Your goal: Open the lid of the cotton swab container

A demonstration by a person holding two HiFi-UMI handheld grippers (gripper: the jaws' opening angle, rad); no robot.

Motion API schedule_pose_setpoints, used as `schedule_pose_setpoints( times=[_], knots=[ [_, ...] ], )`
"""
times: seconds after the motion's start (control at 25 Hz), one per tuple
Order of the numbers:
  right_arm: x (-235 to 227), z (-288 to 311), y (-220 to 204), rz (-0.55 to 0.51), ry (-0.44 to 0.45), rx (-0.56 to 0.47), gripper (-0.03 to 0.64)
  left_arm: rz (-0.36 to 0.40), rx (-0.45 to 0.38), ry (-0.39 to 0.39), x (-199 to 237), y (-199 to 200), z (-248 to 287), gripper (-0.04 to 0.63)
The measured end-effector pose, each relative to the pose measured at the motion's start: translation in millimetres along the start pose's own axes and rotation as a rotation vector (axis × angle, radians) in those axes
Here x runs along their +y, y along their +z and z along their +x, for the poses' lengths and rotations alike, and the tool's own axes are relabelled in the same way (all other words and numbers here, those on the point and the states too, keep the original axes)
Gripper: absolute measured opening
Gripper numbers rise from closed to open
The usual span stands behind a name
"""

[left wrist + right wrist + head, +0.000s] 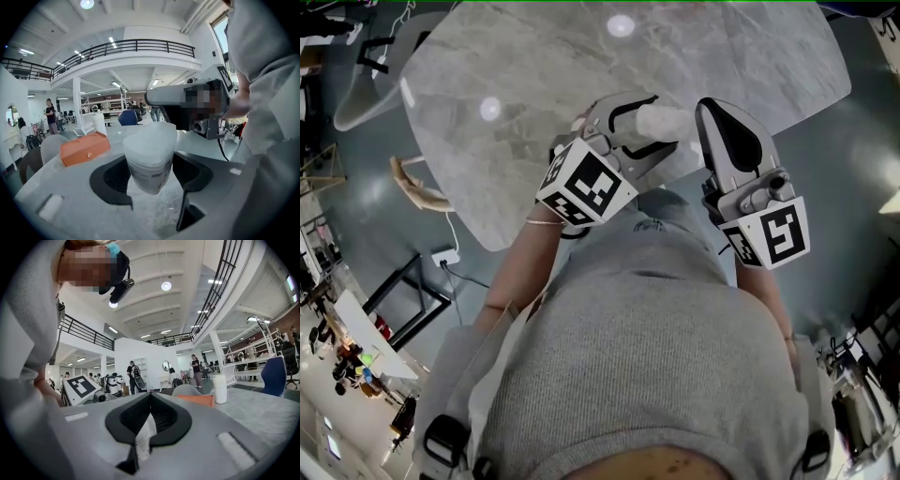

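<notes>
The cotton swab container (pixel 667 120) is a frosted white tub with a printed label. My left gripper (pixel 639 129) is shut on it and holds it above the table's near edge. In the left gripper view the container (pixel 150 145) stands upright between the black pads (pixel 110 180) of the left gripper (pixel 151 178), its lid on top. My right gripper (pixel 714 108) is just right of it. In the right gripper view the right gripper (pixel 149 420) is shut, with a thin white printed strip (pixel 144 439) pinched in its jaws.
The grey marble table (pixel 534 84) lies ahead. On it are an orange box (pixel 84 148) and a white cup (pixel 99 124), also seen as the box (pixel 197 400) and the cup (pixel 219 388). People stand in the hall beyond.
</notes>
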State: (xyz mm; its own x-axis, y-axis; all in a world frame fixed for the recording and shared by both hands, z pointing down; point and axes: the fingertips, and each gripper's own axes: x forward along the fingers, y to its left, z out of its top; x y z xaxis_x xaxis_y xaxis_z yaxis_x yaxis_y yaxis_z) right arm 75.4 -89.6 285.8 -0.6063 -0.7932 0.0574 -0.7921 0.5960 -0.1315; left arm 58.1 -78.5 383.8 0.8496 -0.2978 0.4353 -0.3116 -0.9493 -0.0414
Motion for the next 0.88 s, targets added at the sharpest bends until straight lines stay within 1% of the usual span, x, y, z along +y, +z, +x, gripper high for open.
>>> schedule_pose_setpoints(
  times=[0.2,0.36,0.56,0.72,0.76,0.8,0.84,0.88],
  knots=[
    [7,2,4,-0.037,0.045,-0.002,0.000,0.021,0.000,-0.004,0,9,-7,0.276],
    [14,3,7,-0.073,0.096,-0.004,0.000,0.015,-0.009,0.000,0,12,-11,0.276],
    [26,6,13,-0.147,0.210,-0.002,0.000,0.019,-0.005,-0.001,3,14,-14,0.276],
    [36,15,15,-0.179,0.303,0.034,0.000,0.020,-0.008,-0.002,5,14,-16,0.276],
    [38,16,14,-0.195,0.333,0.047,0.007,0.018,-0.010,-0.002,5,14,-16,0.276],
    [40,17,12,-0.211,0.366,0.060,0.054,0.015,-0.013,-0.003,6,15,-17,0.276],
    [43,17,12,-0.224,0.400,0.072,0.079,0.009,-0.017,-0.005,6,16,-17,0.276],
    [46,17,11,-0.237,0.434,0.082,0.088,0.006,-0.021,-0.006,7,17,-17,0.276]
  ],
)
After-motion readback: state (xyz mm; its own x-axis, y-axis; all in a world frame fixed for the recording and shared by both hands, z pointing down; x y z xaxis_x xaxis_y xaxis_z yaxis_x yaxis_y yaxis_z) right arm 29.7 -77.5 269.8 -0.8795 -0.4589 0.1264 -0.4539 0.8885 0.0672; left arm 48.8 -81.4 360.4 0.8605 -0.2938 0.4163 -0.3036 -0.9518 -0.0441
